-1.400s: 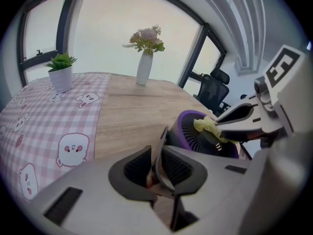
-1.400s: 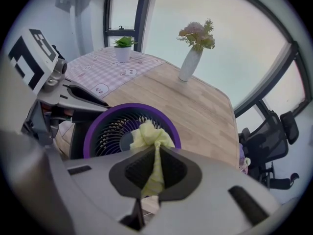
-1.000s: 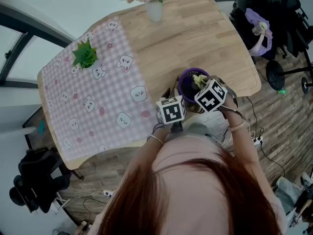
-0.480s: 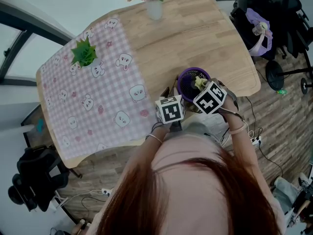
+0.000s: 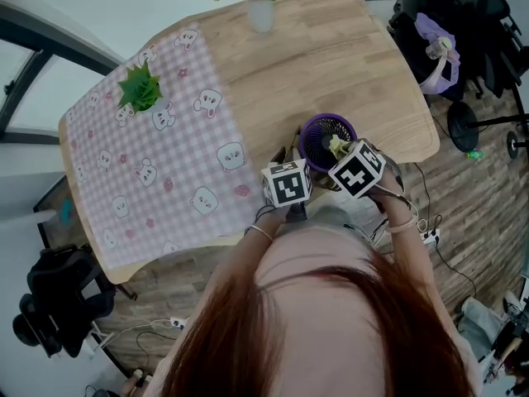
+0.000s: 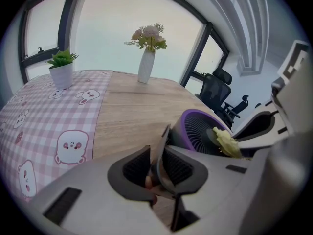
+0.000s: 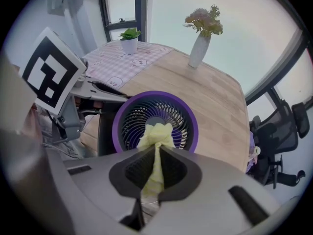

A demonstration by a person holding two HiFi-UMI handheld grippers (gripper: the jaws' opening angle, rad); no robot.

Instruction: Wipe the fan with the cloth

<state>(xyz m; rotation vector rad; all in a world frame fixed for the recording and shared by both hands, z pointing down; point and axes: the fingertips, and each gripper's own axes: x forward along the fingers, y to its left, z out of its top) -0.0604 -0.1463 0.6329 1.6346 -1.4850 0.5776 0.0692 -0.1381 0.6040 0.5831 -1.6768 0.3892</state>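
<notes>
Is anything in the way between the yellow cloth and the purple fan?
No, nothing visible. The right gripper pinches the yellow cloth, whose tip sits on the purple fan, right at its grille. The left gripper clamps the fan's dark edge, off to one side.

The fan (image 7: 133, 124) has a smooth, slightly glossy purple plastic grille and a matt black body. The yellow cloth (image 7: 156, 133) looks soft and crumpled. The table (image 5: 331, 64) is pale, satin-finished wood, partly under a matt checked fabric tablecloth (image 5: 149, 172).
</notes>
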